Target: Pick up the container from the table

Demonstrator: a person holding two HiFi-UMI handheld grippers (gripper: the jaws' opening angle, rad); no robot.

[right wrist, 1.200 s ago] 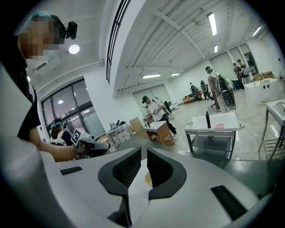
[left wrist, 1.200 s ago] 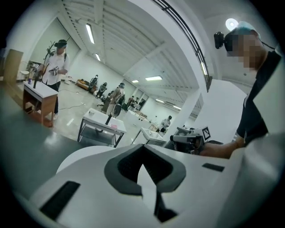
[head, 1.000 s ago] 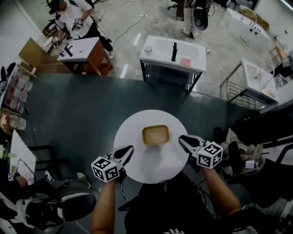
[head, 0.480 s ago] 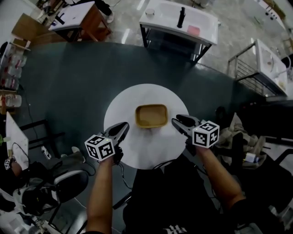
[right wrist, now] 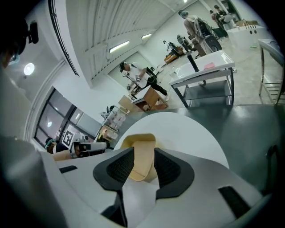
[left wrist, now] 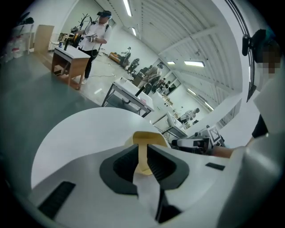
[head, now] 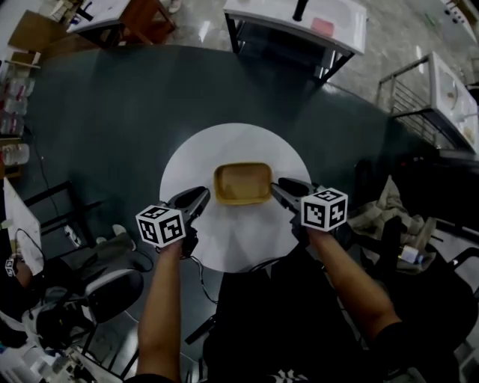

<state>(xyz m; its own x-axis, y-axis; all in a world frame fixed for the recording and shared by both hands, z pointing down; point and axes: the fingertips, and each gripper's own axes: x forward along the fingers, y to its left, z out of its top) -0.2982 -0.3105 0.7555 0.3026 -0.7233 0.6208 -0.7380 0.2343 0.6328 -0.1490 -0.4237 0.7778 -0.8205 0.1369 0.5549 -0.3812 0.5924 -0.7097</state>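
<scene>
As it sits on the table (head: 224, 146), the container (head: 242, 183) looks tan, rectangular

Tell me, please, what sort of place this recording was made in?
Most likely a shared robotics lab or workshop: a white metal-framed workbench stands on bare grey concrete floor, long ceiling strip lights run overhead, and another person in a white shirt works at a separate brown-sided desk.

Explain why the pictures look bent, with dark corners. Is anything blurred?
Head view: wide lens bows the room around the white table; sharp enough. Left gripper view: strong fisheye, black corners, container clear. Right gripper view: same bend, ceiling lamp glaring.
</scene>
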